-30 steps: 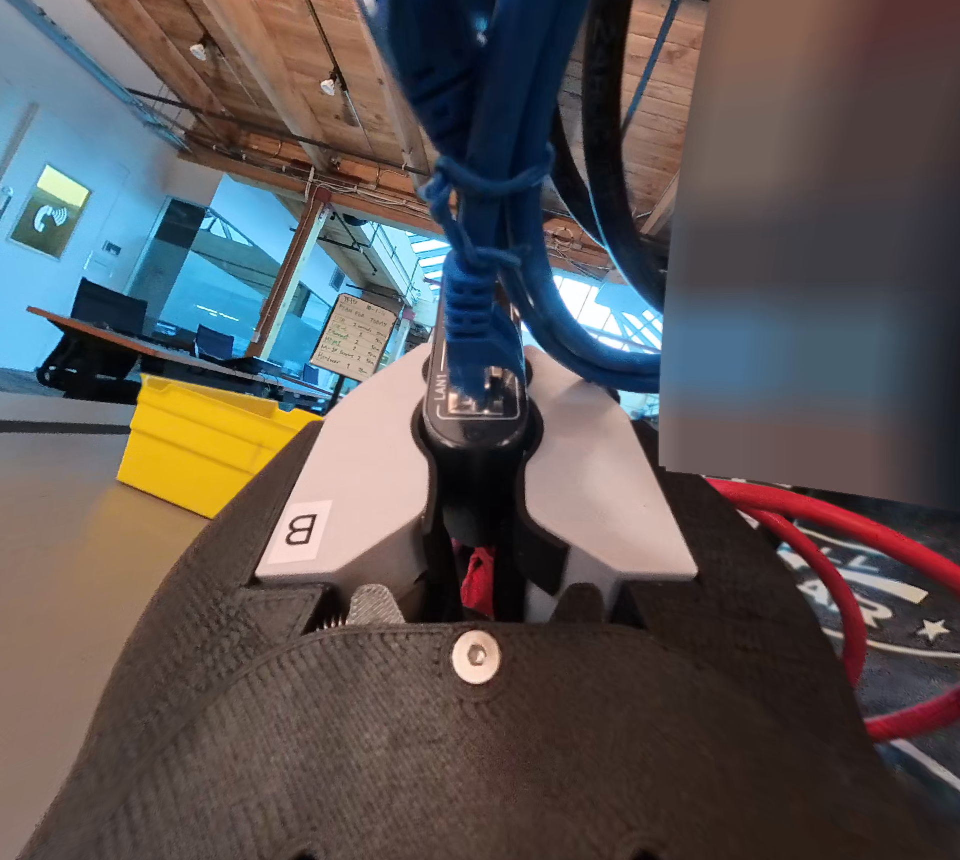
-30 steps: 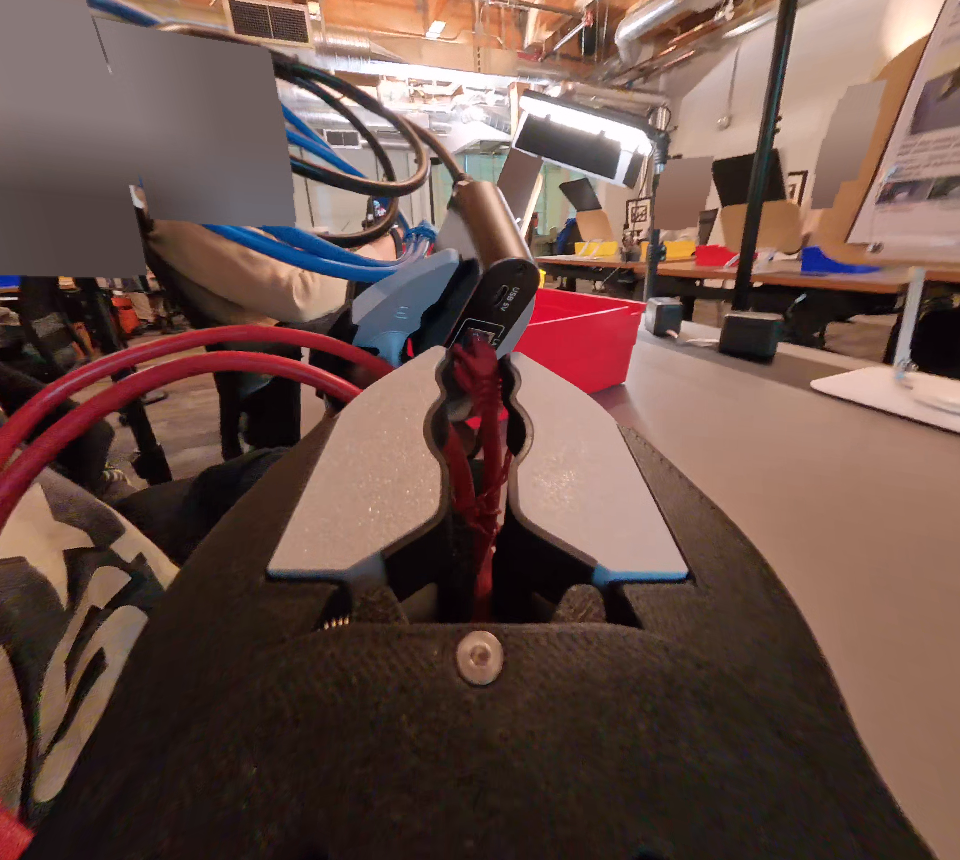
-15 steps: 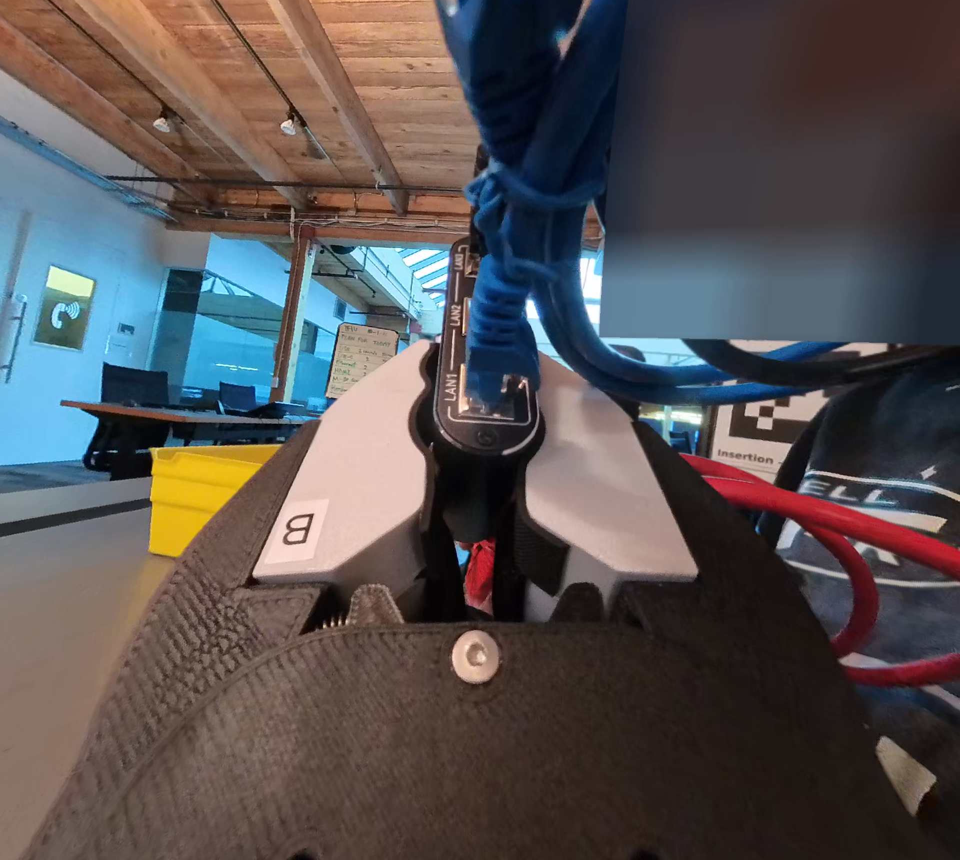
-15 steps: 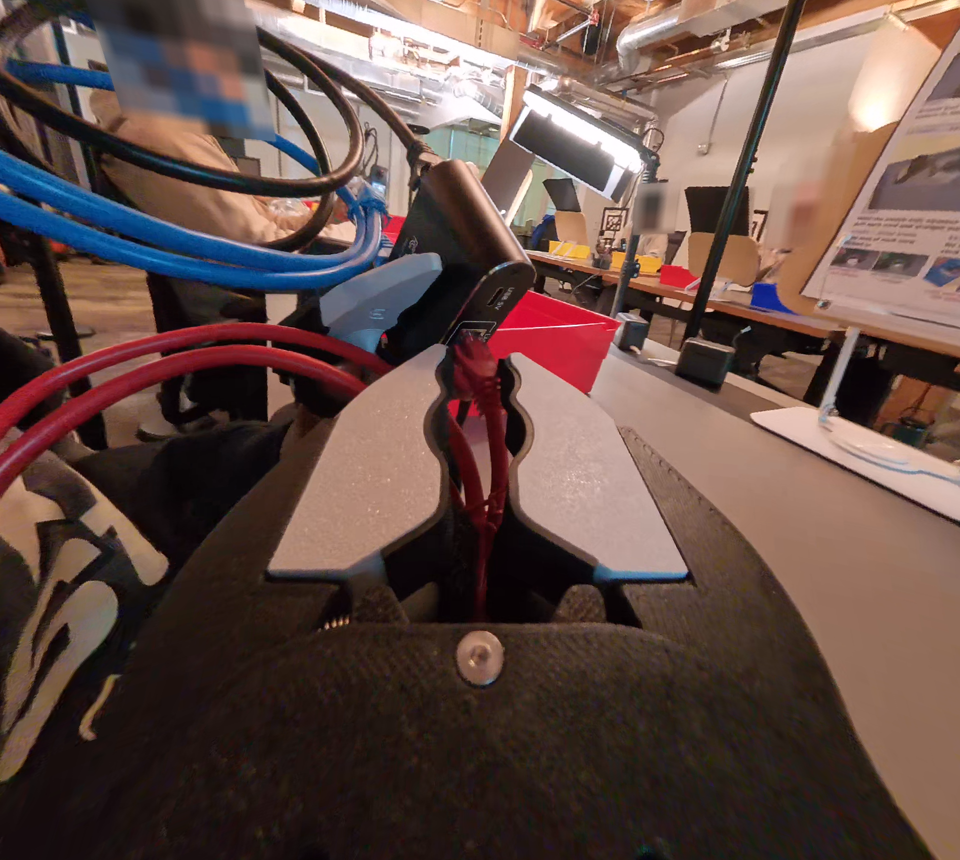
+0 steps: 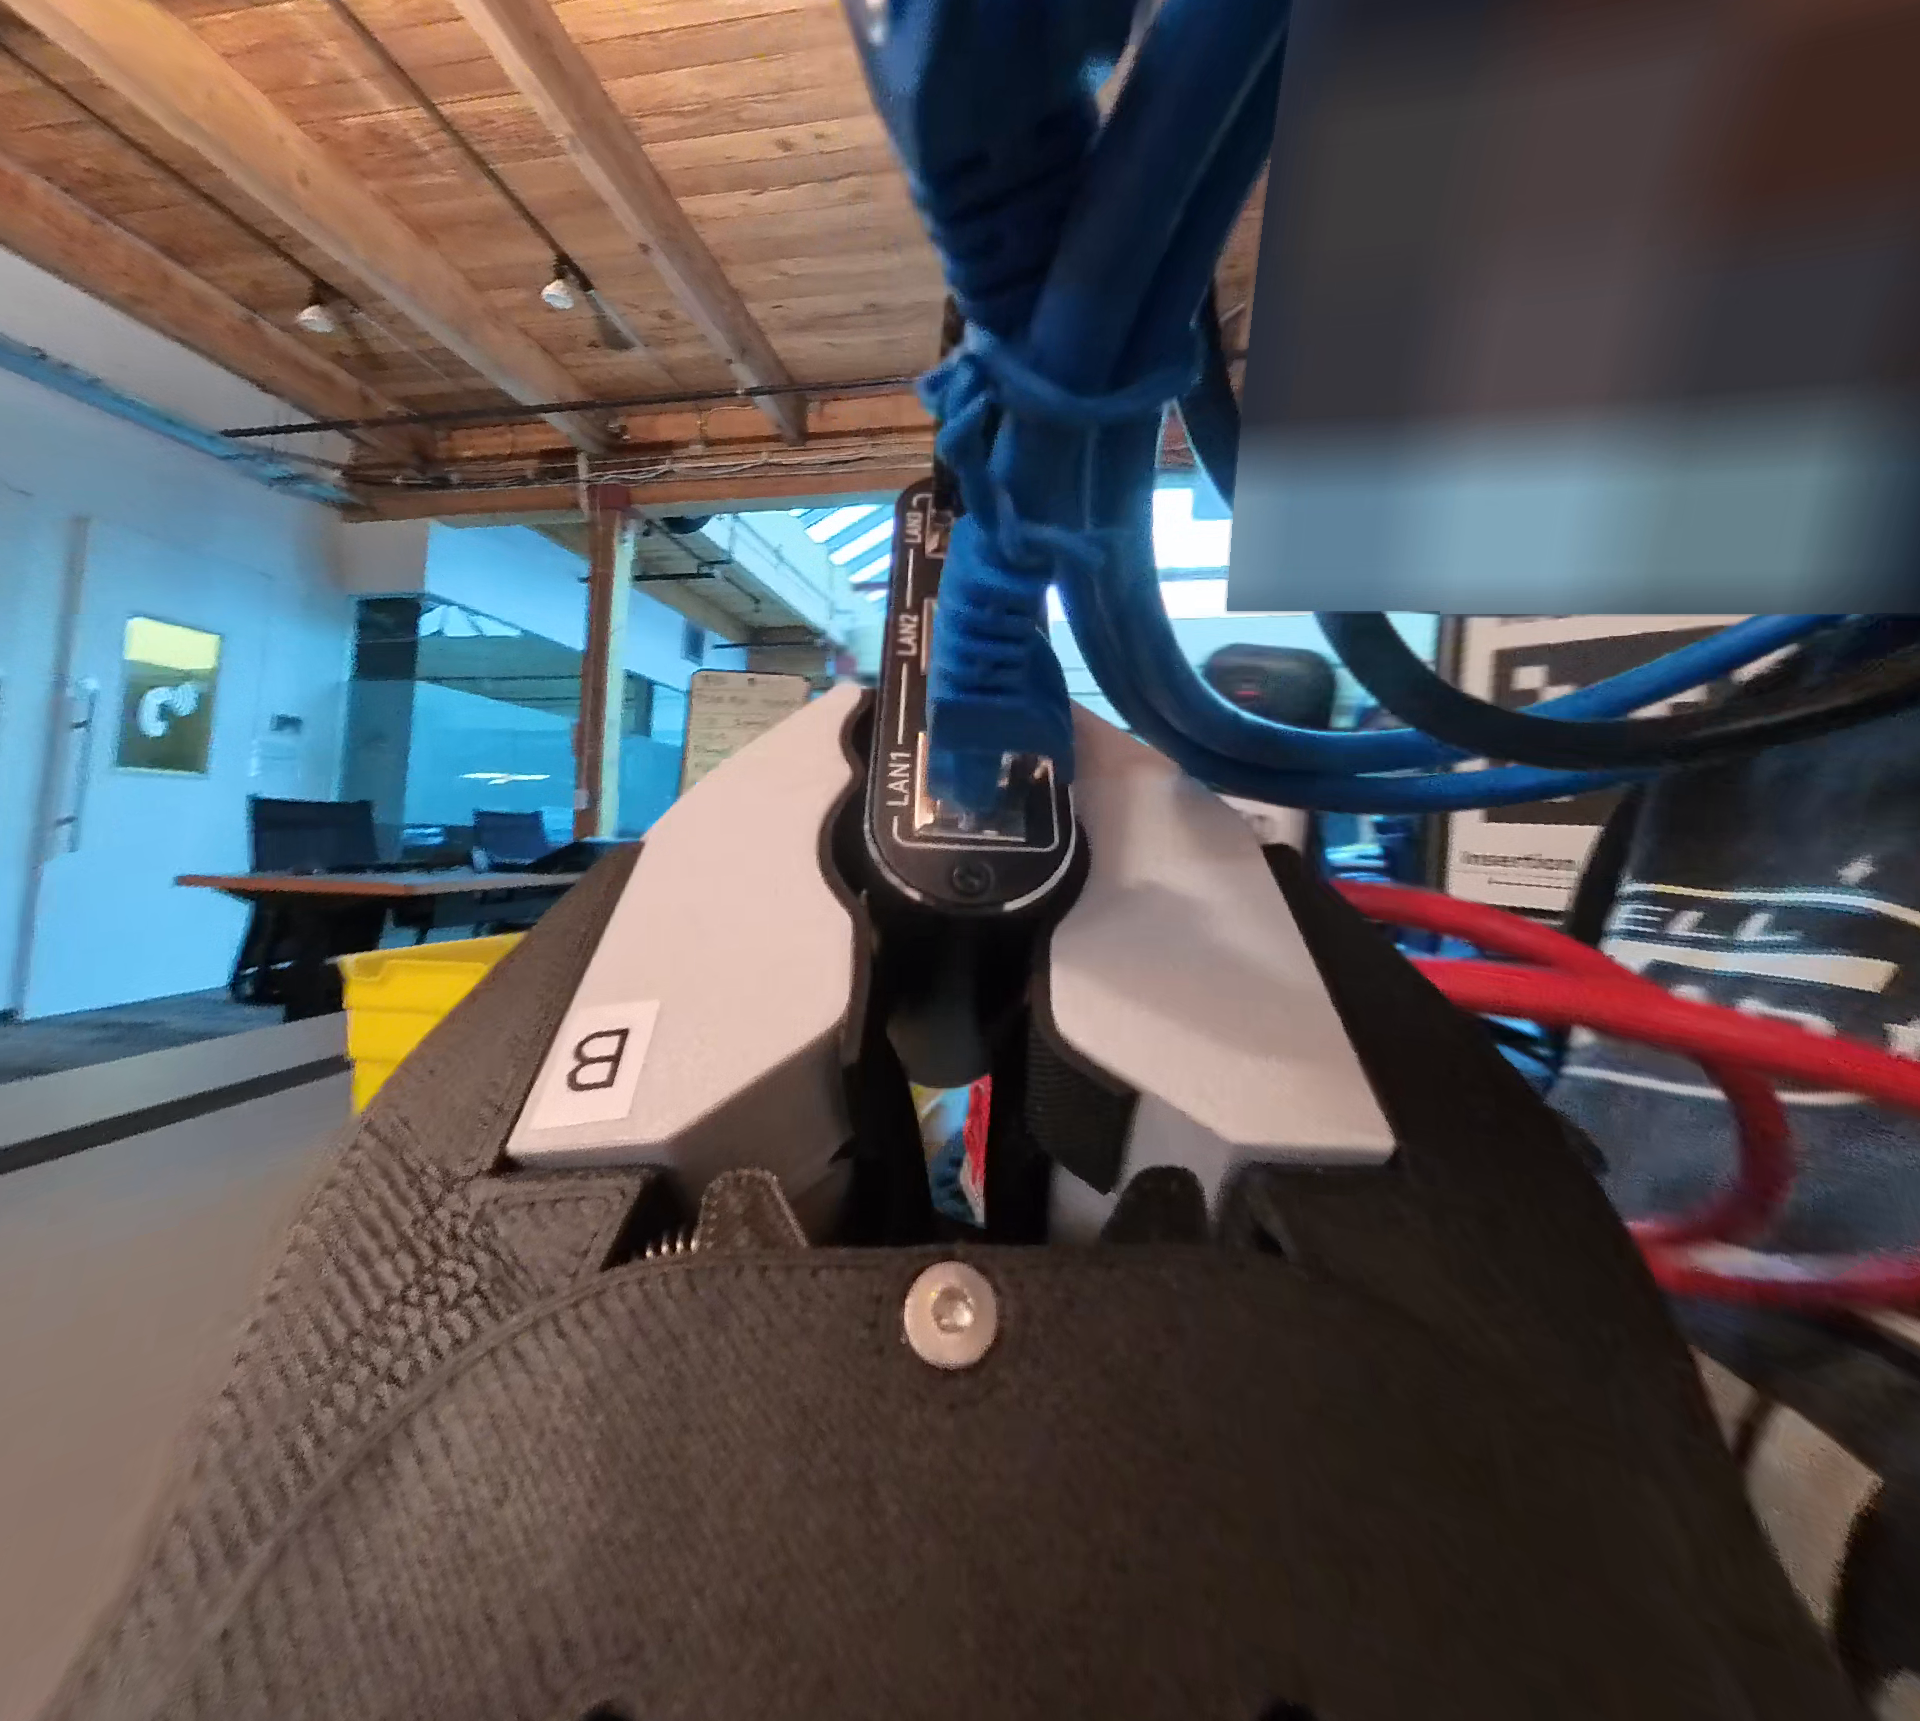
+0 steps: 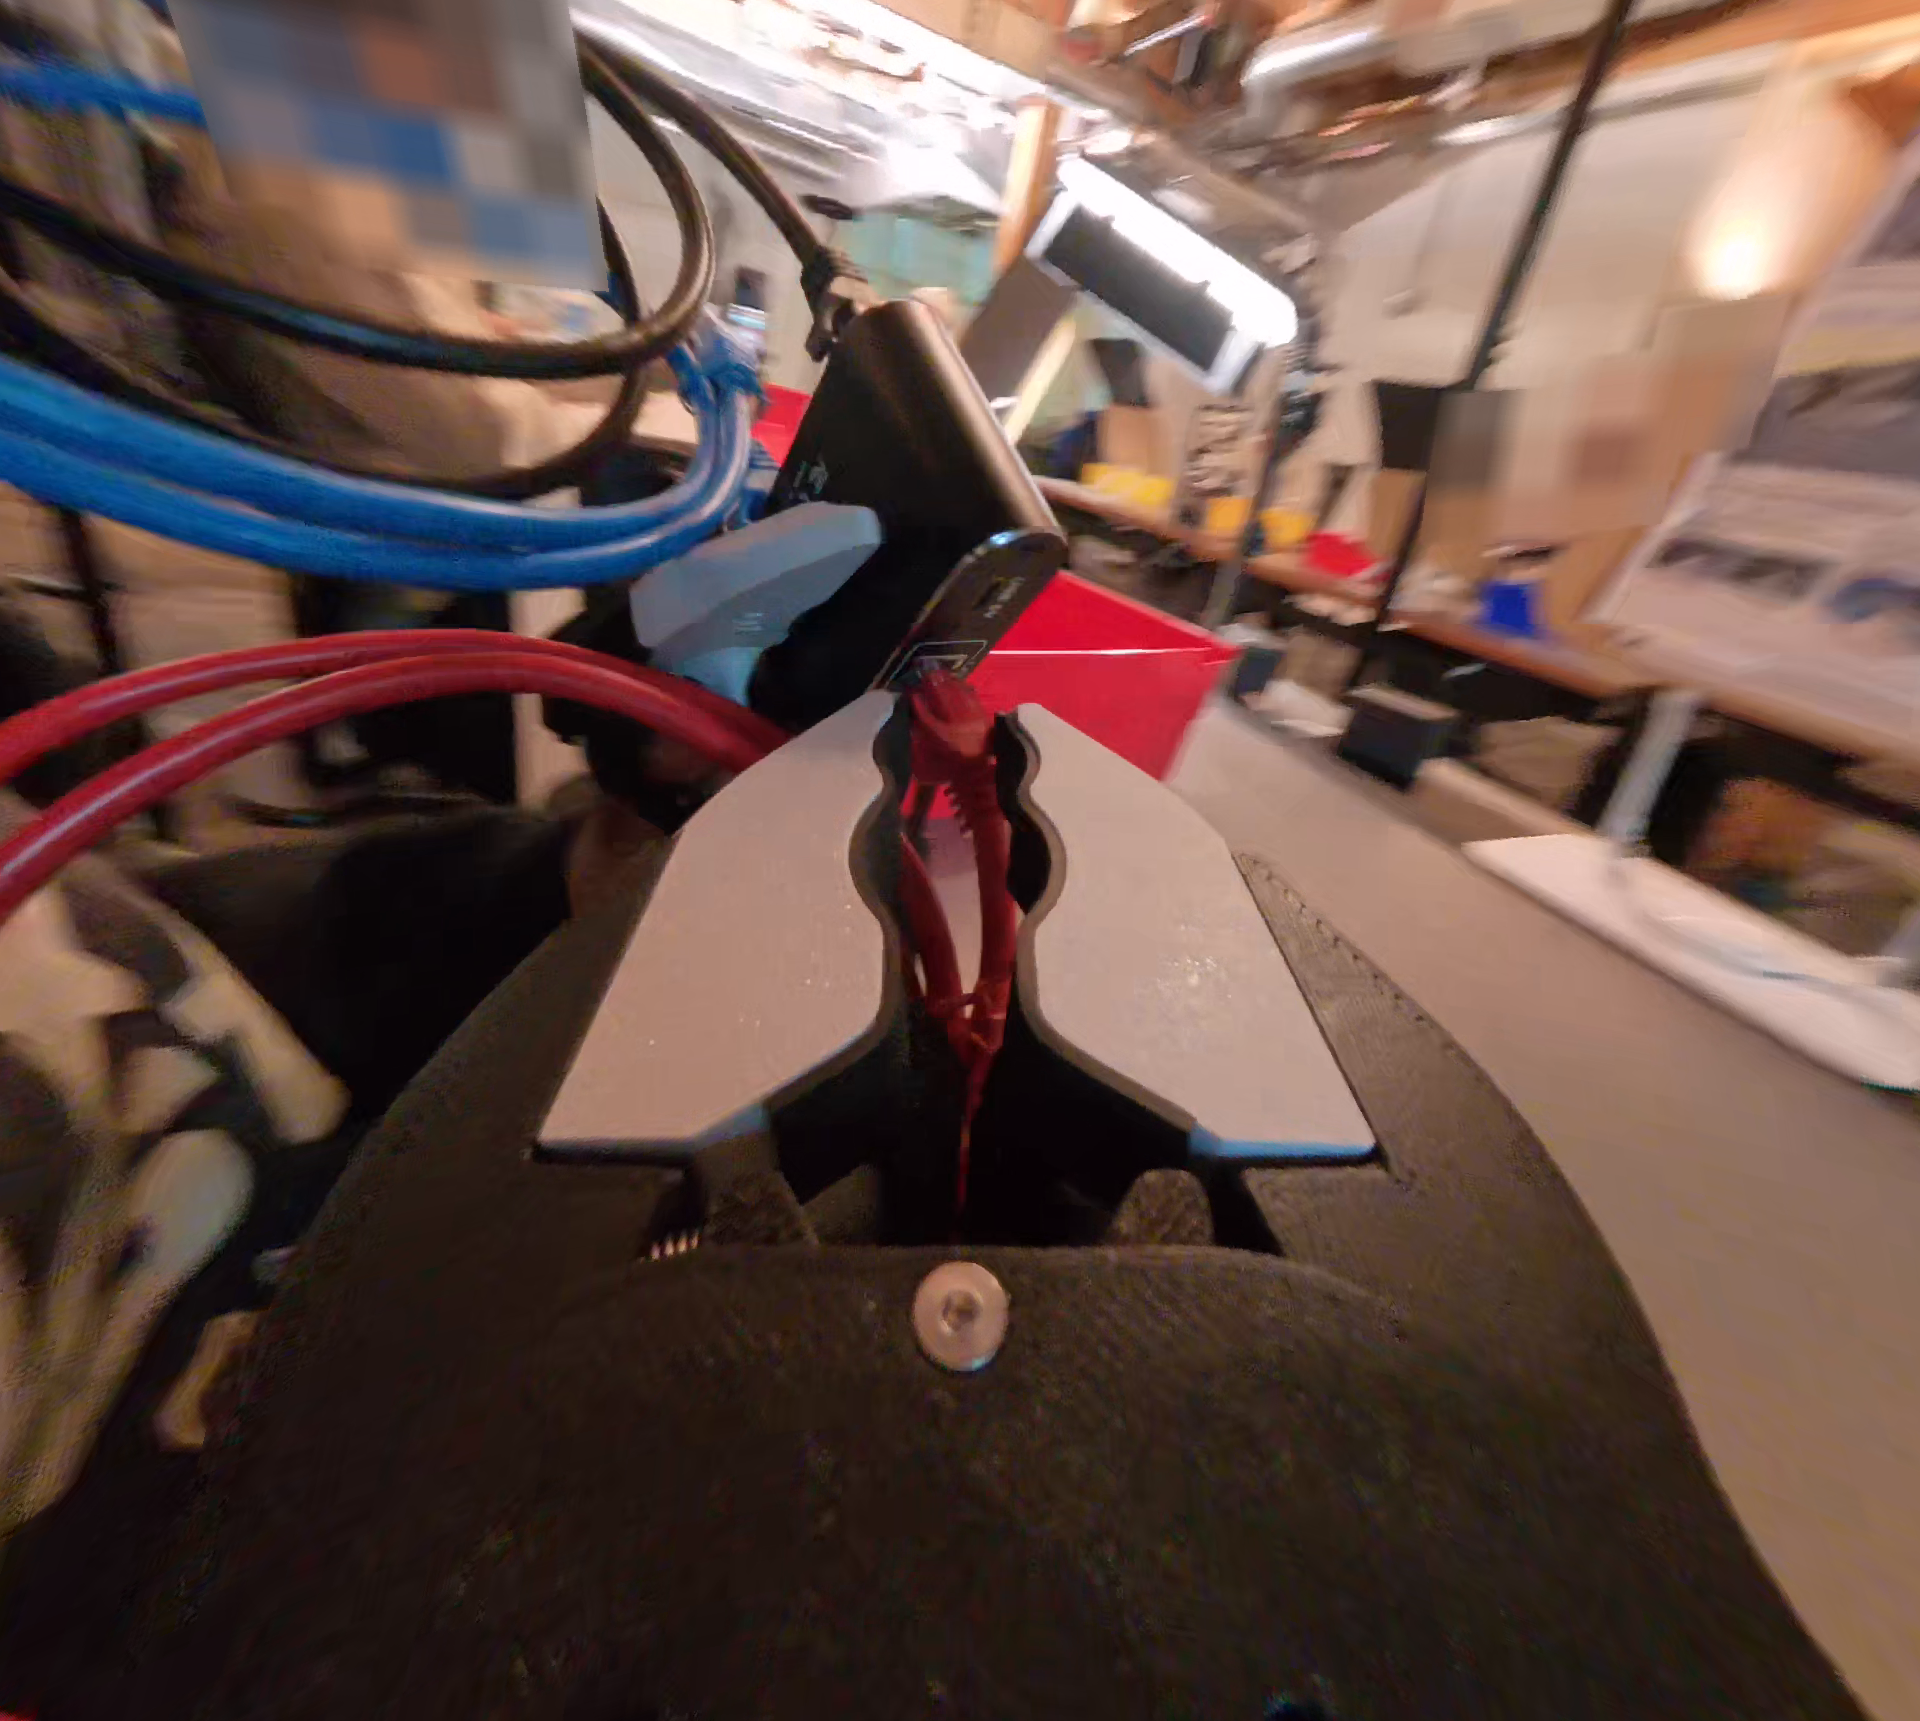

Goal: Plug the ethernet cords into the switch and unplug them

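Clamping the black switch (image 5: 971, 850) by its near end, the left gripper (image 5: 961, 882) has its 2 grey fingers (image 5: 727, 923) closed on the switch body, which stands up out of them and tilts away. On the switch's upturned face runs 1 row of ports; 1 blue ethernet cord (image 5: 987, 684) has its plug seated in the port nearest the fingers. Above that plug, the blue cord is bundled with a tie, and a second blue plug (image 5: 987, 61) hangs loose higher up. Right of the switch, 2 red strands of the red ethernet cord (image 5: 1621, 996) sweep across, and 1 black cable (image 5: 1538, 726) loops above them. Left of the switch and well beyond it sits 1 yellow bin (image 5: 416, 996) on the grey table (image 5: 156, 1256).

From the right wrist view, the right gripper (image 6: 951, 736) is closed on the red ethernet cord's plug (image 6: 951, 721), its 2 grey fingers (image 6: 748, 944) pinching the boot, with the plug tip just at a port on the switch's (image 6: 914, 466) lower end; whether it is seated cannot be told. Behind the switch stands 1 red bin (image 6: 1101, 663).
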Demonstrator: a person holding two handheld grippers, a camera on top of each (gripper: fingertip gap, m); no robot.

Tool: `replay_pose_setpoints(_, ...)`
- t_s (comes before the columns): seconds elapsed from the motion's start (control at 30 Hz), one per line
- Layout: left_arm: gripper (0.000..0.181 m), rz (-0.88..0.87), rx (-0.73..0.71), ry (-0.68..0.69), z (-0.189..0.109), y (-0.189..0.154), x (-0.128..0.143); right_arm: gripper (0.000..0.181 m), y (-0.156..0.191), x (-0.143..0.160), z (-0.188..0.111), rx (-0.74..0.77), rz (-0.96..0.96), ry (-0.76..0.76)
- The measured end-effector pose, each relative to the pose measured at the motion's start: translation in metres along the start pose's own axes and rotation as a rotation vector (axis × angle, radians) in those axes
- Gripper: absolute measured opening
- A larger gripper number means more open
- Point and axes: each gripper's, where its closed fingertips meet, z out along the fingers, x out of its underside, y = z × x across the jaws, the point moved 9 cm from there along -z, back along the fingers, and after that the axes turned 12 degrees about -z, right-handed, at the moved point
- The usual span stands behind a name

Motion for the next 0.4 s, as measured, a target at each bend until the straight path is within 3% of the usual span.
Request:
replay_pose_setpoints(0.07,0.028,-0.012,0.056,0.015,0.0,-0.0025,-0.0001,0.015,-0.0043,-0.0004,-0.0021,-0.094,0.088,0.002)
replay_pose_setpoints(0.27,0.028,0.036,0.128,0.061,-0.0014,-0.0072,-0.001,0.016,-0.0007,-0.0055,-0.0035,-0.136,-0.003,0.051)
replay_pose_setpoints(0.4,0.028,0.06,0.113,0.062,-0.0008,-0.0068,-0.0016,0.015,0.0019,-0.0079,-0.0038,-0.049,-0.122,0.086)
